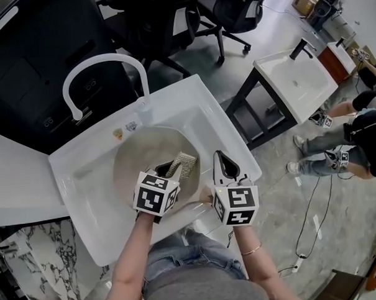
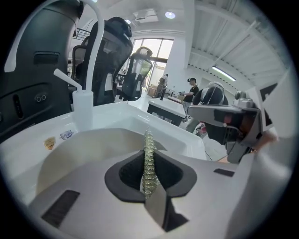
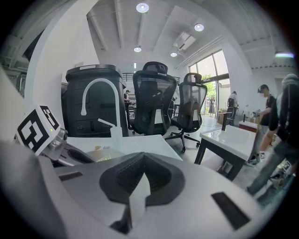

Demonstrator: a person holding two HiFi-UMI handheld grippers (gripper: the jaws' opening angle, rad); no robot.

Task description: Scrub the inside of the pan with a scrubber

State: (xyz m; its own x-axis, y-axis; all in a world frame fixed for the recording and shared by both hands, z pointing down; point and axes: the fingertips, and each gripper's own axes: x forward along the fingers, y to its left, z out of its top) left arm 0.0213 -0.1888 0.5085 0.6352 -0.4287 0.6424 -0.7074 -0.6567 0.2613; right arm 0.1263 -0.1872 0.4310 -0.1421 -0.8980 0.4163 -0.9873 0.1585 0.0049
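Head view: scrubber (image 1: 182, 165) sat over the pan (image 1: 136, 164) in the sink (image 1: 201, 99). Left gripper view: left gripper (image 2: 148, 175) pinched the scrubber edge-on. Right gripper view: right gripper (image 3: 140, 179) was pressed together and empty. Scrubbing appeared underway or imminent. The next move called for pressing the scrubber onto the pan floor.

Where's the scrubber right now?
Head view, centre: the scrubber is clamped by the left gripper, over the pan in the sink, just left of the right gripper.
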